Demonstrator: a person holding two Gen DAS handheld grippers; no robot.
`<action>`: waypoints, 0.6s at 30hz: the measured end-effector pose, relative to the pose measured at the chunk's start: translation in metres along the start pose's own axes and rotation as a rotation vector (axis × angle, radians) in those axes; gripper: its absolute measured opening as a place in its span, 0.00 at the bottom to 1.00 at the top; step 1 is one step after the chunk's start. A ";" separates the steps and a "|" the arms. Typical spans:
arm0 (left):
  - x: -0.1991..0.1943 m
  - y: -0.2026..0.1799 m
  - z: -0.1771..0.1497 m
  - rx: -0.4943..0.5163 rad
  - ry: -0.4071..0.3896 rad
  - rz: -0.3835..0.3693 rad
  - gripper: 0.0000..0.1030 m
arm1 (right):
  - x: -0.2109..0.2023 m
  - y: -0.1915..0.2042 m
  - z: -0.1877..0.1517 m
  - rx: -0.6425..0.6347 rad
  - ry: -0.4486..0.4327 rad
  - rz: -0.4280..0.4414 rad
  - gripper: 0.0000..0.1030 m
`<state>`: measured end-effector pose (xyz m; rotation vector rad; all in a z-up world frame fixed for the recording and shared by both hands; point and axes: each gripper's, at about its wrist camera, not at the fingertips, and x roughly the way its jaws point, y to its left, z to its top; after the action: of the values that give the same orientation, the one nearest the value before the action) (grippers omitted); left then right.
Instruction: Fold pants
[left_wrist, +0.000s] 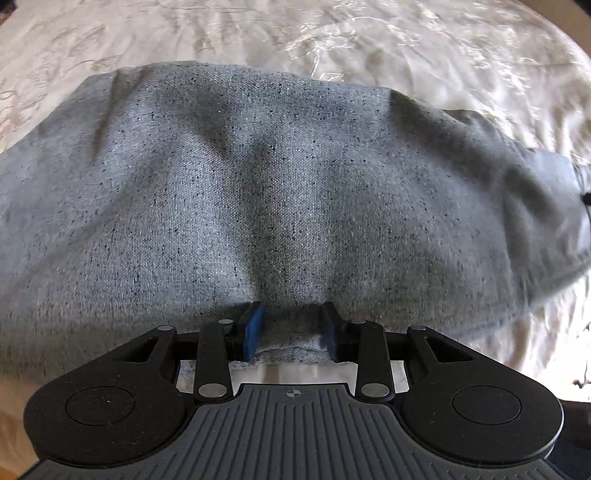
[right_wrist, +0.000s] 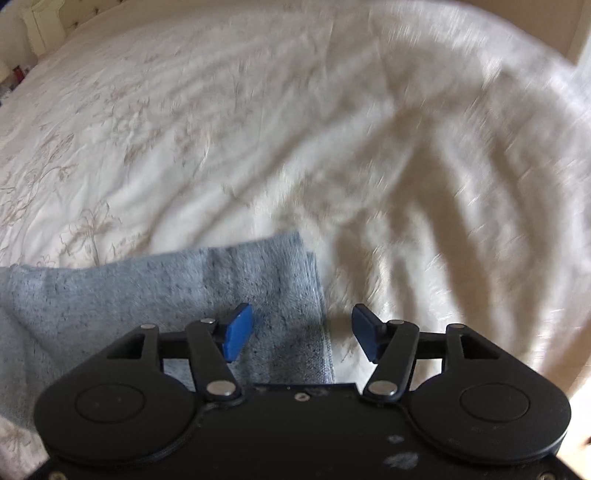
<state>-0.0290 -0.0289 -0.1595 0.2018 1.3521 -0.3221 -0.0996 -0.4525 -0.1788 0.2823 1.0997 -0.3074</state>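
The grey-blue speckled pants (left_wrist: 280, 166) lie spread over the bed and fill most of the left wrist view. My left gripper (left_wrist: 291, 314) points steeply down at their near edge. Its blue pads (left_wrist: 254, 332) pinch a bunched fold of the cloth, and creases run out from the grip. In the right wrist view an end of the pants (right_wrist: 166, 291) lies at lower left. My right gripper (right_wrist: 302, 317) hangs over its right-hand corner with the jaws spread wide. The left pad (right_wrist: 238, 336) is over the cloth and the right one over bare bedspread, with nothing pressed between them.
A cream bedspread (right_wrist: 221, 110) with pale embroidered flowers covers the bed under the pants (left_wrist: 369, 44). The gripper's shadow (right_wrist: 424, 206) falls on it to the right. Pale furniture (right_wrist: 40, 26) stands beyond the bed at far left.
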 end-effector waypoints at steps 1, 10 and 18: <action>0.000 -0.002 0.000 -0.010 0.002 0.010 0.32 | 0.005 -0.006 0.000 0.000 0.008 0.037 0.65; 0.000 -0.021 0.004 -0.052 0.001 0.062 0.32 | 0.024 -0.021 0.008 0.113 0.124 0.352 0.10; -0.041 -0.059 0.045 -0.015 -0.187 -0.028 0.32 | -0.005 -0.034 0.010 0.084 0.044 0.234 0.08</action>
<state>-0.0151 -0.0943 -0.1077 0.1365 1.1733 -0.3459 -0.1068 -0.4873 -0.1723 0.4905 1.0861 -0.1390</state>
